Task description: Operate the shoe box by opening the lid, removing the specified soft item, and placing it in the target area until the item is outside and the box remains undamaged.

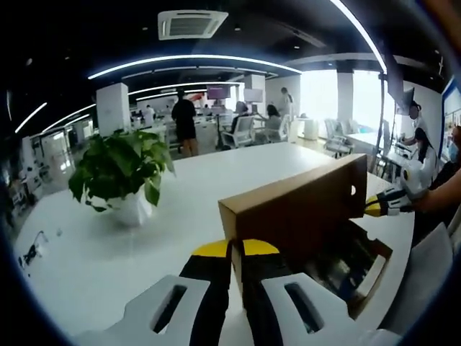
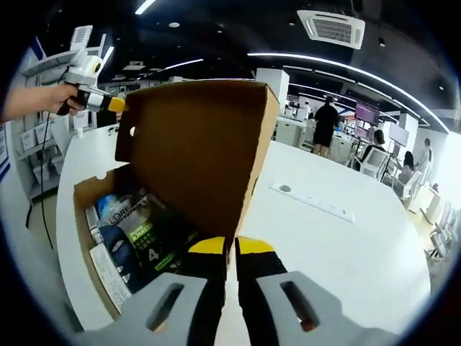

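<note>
The brown cardboard shoe box lies on the white table with its lid swung up almost upright. My right gripper is shut on one end of the lid's front edge. At the other end my left gripper is shut on the lid. Each gripper also appears in the other's view: the left gripper held by a hand, the right gripper by another. Inside the box lie dark printed packets and a dark blue soft-looking item.
A potted green plant in a white pot stands on the table left of the box. A flat white strip lies on the table beyond the lid. People and office chairs fill the background, and a seated person is close on the right.
</note>
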Demonstrator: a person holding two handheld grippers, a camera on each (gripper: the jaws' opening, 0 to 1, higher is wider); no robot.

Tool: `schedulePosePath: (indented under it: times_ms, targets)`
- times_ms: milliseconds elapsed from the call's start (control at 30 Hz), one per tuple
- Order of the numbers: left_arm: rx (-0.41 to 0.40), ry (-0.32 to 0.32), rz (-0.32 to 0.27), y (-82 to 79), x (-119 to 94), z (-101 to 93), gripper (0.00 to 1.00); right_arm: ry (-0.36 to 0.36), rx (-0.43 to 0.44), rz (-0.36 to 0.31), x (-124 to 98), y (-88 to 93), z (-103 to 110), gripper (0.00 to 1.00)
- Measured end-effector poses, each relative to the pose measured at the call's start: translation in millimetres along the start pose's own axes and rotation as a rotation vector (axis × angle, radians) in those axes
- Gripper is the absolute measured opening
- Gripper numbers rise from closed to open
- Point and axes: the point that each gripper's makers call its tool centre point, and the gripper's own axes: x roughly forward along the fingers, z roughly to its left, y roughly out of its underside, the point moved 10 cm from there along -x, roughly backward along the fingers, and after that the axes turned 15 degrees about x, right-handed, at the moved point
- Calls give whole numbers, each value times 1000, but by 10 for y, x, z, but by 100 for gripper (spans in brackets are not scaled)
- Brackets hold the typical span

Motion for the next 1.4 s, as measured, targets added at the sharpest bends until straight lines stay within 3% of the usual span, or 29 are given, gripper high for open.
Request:
schedulePosePath:
  times_ms: [733, 933, 1067, 1400]
  targets:
    - [-59, -49, -9, 21, 222, 44, 1, 19, -8, 17, 129, -12, -59, 0]
    - [-52, -54, 44, 114, 247, 3, 4, 16, -32, 22, 134, -21, -60, 0]
    - [-97, -74, 74, 243, 231, -22, 10, 17, -36, 24, 137, -29, -56, 0]
    - [-119, -54, 182, 542, 258, -263, 4, 17, -41, 25, 169, -58, -81, 0]
